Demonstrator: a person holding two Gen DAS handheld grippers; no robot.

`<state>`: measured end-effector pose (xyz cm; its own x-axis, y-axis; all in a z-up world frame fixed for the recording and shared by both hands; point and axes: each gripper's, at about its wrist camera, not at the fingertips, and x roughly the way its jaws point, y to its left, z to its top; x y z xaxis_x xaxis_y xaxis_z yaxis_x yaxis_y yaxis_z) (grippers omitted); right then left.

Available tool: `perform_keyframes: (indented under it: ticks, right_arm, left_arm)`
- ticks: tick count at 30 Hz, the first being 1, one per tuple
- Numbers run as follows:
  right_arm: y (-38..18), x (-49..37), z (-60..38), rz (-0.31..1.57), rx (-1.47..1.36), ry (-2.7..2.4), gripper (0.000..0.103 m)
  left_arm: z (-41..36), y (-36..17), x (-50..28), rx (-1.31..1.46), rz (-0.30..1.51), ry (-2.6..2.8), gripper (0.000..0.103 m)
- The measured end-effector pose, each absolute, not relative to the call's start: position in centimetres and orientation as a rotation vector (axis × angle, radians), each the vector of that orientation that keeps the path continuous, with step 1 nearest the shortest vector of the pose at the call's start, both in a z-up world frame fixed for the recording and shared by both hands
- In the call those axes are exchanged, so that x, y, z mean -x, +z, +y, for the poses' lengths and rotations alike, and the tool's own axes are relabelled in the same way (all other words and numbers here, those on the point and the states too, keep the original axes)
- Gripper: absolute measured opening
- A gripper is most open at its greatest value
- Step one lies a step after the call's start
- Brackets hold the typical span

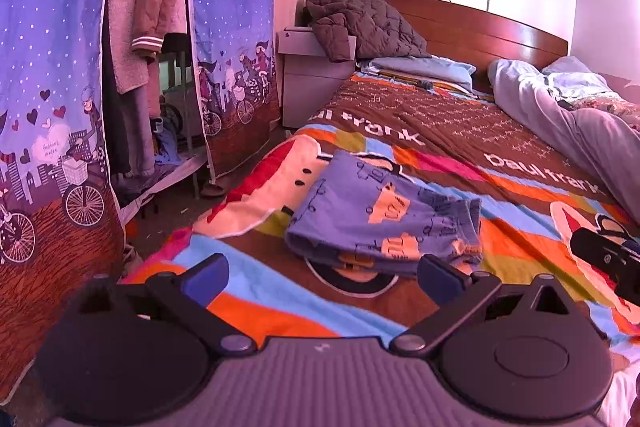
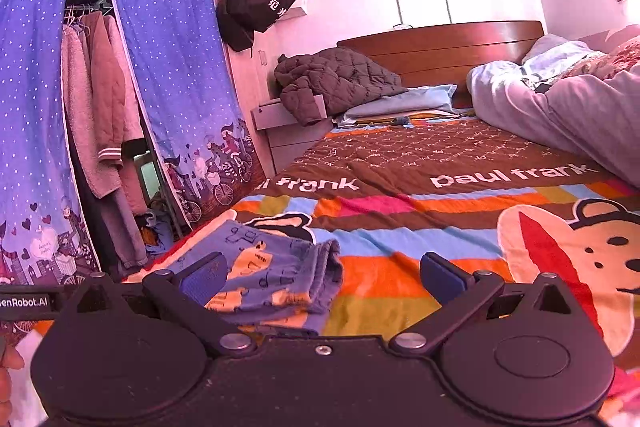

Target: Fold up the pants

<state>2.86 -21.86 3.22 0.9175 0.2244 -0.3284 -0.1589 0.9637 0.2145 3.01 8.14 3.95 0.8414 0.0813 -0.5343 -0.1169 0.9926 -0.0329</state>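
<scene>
Folded blue pants (image 1: 384,217) on striped bedspread (image 1: 460,163) just ahead of left gripper (image 1: 322,277), released, right gripper (image 2: 320,277) released, pants ahead-left.

This is a bedroom in a home. A bed (image 2: 440,163) with a curved wooden headboard (image 2: 440,47) fills most of the room, covered by a bright cartoon-print quilt (image 2: 400,223), with pillows (image 2: 400,103) and rumpled bedding at the head end. A fabric wardrobe (image 2: 168,67) with blue starry curtains stands open beside it, coats (image 2: 96,107) hanging inside. A quilted jacket (image 2: 336,79) is heaped on the nightstand (image 2: 276,119), and a black bag (image 2: 256,7) hangs on the wall.
</scene>
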Motion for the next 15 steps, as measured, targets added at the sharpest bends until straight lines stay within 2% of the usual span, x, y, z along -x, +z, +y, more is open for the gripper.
perform_keyframes:
  ticks: [15]
  right_arm:
    - [0.2,-0.5,-21.1,0.361,-0.125,0.163,0.102]
  left_arm:
    - [7.8,1.2,-1.5,0.002,0.58,0.091,0.103]
